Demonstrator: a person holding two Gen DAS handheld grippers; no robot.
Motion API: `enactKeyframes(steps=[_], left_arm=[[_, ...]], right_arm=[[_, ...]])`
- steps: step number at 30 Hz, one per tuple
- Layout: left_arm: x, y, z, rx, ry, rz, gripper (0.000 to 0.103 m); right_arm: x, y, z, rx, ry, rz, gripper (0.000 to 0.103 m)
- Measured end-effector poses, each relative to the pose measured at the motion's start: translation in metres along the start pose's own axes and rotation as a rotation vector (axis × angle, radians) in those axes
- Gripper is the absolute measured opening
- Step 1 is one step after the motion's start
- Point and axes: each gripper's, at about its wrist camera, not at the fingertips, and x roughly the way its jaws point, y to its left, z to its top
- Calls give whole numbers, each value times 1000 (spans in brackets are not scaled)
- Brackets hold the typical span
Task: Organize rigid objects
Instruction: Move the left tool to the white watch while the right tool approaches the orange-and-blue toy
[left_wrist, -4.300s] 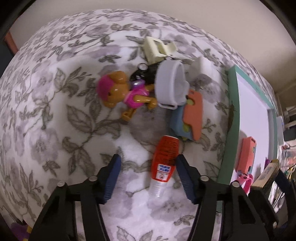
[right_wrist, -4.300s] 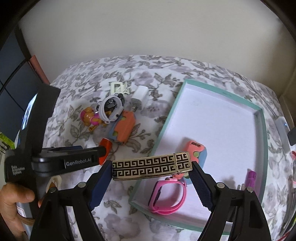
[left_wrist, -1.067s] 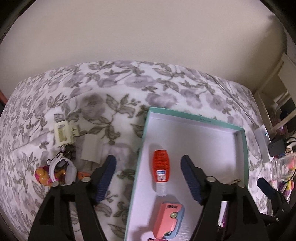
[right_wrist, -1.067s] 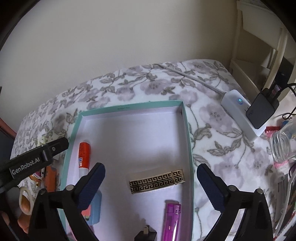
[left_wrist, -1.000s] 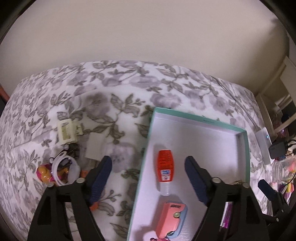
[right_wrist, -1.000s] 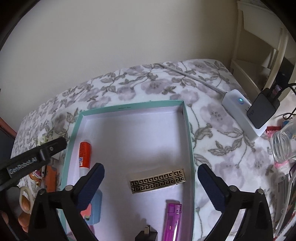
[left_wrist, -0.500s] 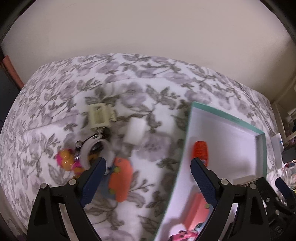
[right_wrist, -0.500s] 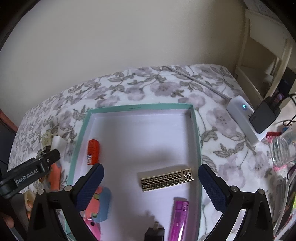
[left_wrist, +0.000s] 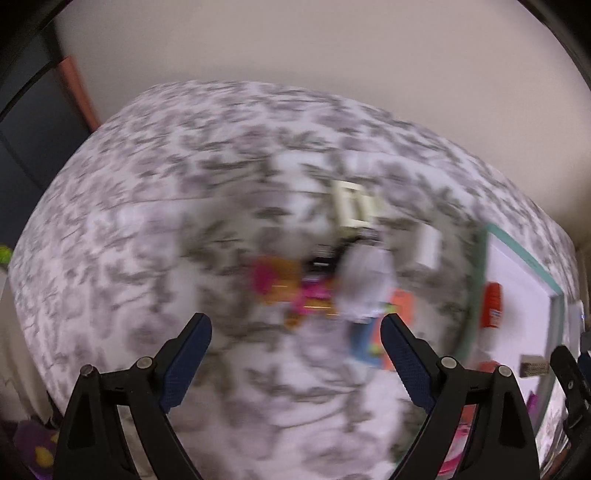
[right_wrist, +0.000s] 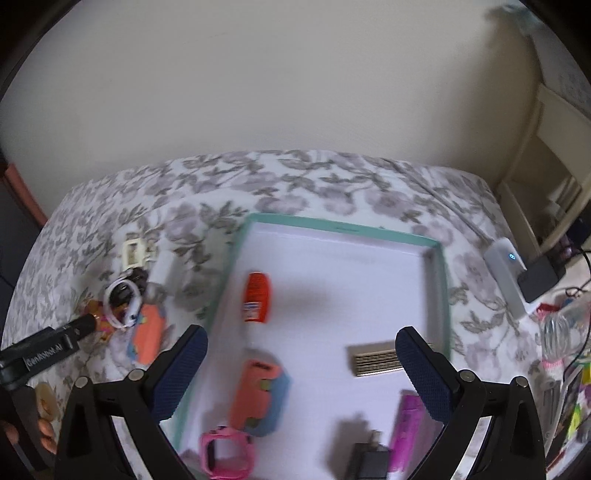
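Observation:
A teal-rimmed white tray (right_wrist: 343, 226) lies on the floral bedspread. In it are an orange glue bottle (right_wrist: 256, 295), an orange and blue case (right_wrist: 258, 395), a pink watch (right_wrist: 225, 452), a gold patterned bar (right_wrist: 375, 360), a purple lighter (right_wrist: 404, 435) and a black plug (right_wrist: 369, 461). My right gripper (right_wrist: 301, 373) is open and empty above the tray. My left gripper (left_wrist: 295, 354) is open and empty above a blurred pile: a pink and orange toy figure (left_wrist: 277, 284), a white ring (left_wrist: 364, 284), an orange and blue case (left_wrist: 384, 332), a cream clip (left_wrist: 351, 208), a white adapter (left_wrist: 428, 245).
The same pile shows left of the tray in the right wrist view, with the left gripper's arm (right_wrist: 44, 350) beside it. A white hub (right_wrist: 506, 273), a black charger (right_wrist: 541, 275) and a clear bottle (right_wrist: 565, 332) sit right of the tray. A wall stands behind the bed.
Both grippers let go of their loads in the tray. The left gripper has swung left from the tray to over the pile. The right view has shifted left.

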Motion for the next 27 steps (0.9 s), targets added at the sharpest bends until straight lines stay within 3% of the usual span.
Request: enactKeyframes(steps=[7,12,17,27], left_arm=[[-1,62,3,-114,16,59,93],[5,83,3,-177,51,42,93],[10,90,5,-197,66,45,93],[33,78,14,-175,81,-8,93]], right_arm=[[8,47,-7,-53,22,84,103],[15,75,-12,-93,37,110,103],[25,90,-16,-99,56,149,100],[53,102,-26,-86,111,183,82]])
